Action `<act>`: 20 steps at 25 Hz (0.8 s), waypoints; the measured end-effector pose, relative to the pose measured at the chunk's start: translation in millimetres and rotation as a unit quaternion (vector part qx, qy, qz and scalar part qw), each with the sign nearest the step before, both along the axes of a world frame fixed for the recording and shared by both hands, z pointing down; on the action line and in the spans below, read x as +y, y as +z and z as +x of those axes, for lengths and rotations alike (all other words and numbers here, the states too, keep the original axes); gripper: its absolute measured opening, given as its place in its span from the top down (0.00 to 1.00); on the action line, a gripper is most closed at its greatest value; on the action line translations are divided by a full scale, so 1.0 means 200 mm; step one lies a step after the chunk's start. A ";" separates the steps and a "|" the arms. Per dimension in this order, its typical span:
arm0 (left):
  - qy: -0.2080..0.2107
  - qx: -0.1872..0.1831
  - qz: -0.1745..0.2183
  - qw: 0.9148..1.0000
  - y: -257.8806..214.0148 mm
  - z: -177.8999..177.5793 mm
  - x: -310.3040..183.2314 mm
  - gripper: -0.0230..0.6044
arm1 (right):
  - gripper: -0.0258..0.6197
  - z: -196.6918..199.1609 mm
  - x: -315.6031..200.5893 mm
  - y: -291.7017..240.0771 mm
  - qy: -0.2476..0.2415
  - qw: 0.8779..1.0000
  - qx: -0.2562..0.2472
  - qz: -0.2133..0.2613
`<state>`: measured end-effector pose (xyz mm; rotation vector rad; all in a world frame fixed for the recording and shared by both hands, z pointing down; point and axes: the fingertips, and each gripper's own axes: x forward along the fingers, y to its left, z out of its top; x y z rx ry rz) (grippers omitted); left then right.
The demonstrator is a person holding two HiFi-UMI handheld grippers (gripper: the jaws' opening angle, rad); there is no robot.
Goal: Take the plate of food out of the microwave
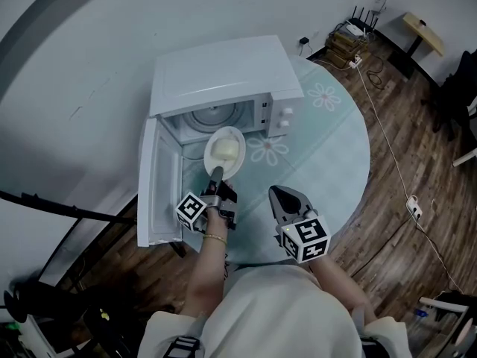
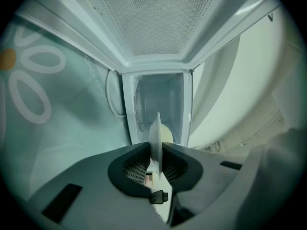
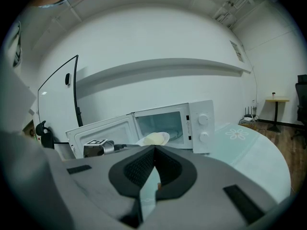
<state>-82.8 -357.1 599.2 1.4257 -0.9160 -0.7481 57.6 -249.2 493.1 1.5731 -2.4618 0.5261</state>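
Observation:
A white microwave (image 1: pixel 223 80) stands on the round table with its door (image 1: pixel 149 189) swung open to the left. A white plate (image 1: pixel 225 151) of pale yellowish food hangs at the mouth of the cavity, half outside it. My left gripper (image 1: pixel 217 174) is shut on the plate's near rim. In the left gripper view the plate (image 2: pixel 156 131) shows edge-on, pinched between the jaws, with the cavity (image 2: pixel 158 99) behind it. My right gripper (image 1: pixel 287 198) is shut and empty, hanging over the table to the right of the plate. In the right gripper view the plate (image 3: pixel 154 139) sits in front of the microwave (image 3: pixel 192 121).
The table wears a pale green cloth (image 1: pixel 335 148) printed with white daisies. Wooden floor (image 1: pixel 402 162) lies to the right, with cables and a power strip (image 1: pixel 414 209) on it. A white wall runs behind the microwave. A dark stand (image 1: pixel 59 207) sits low at the left.

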 end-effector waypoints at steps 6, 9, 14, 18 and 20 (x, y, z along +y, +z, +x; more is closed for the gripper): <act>0.017 0.001 -0.001 1.000 -0.01 0.03 0.19 0.88 | 0.95 0.00 0.09 -0.02 0.004 1.000 -0.001 0.006; 0.029 -0.001 -0.002 1.000 -0.02 0.04 0.28 0.88 | 0.95 0.00 0.14 -0.03 0.005 1.000 0.000 0.007; 0.051 -0.013 0.000 0.999 -0.02 0.05 0.42 0.88 | 0.95 0.00 0.22 -0.05 0.006 1.000 0.000 0.012; 0.064 -0.014 0.001 0.998 -0.03 0.07 0.55 0.88 | 0.95 0.01 0.29 -0.06 0.009 1.000 0.000 0.014; 0.069 -0.010 0.003 0.998 -0.04 0.08 0.60 0.88 | 0.95 0.02 0.33 -0.06 0.010 1.000 0.000 0.015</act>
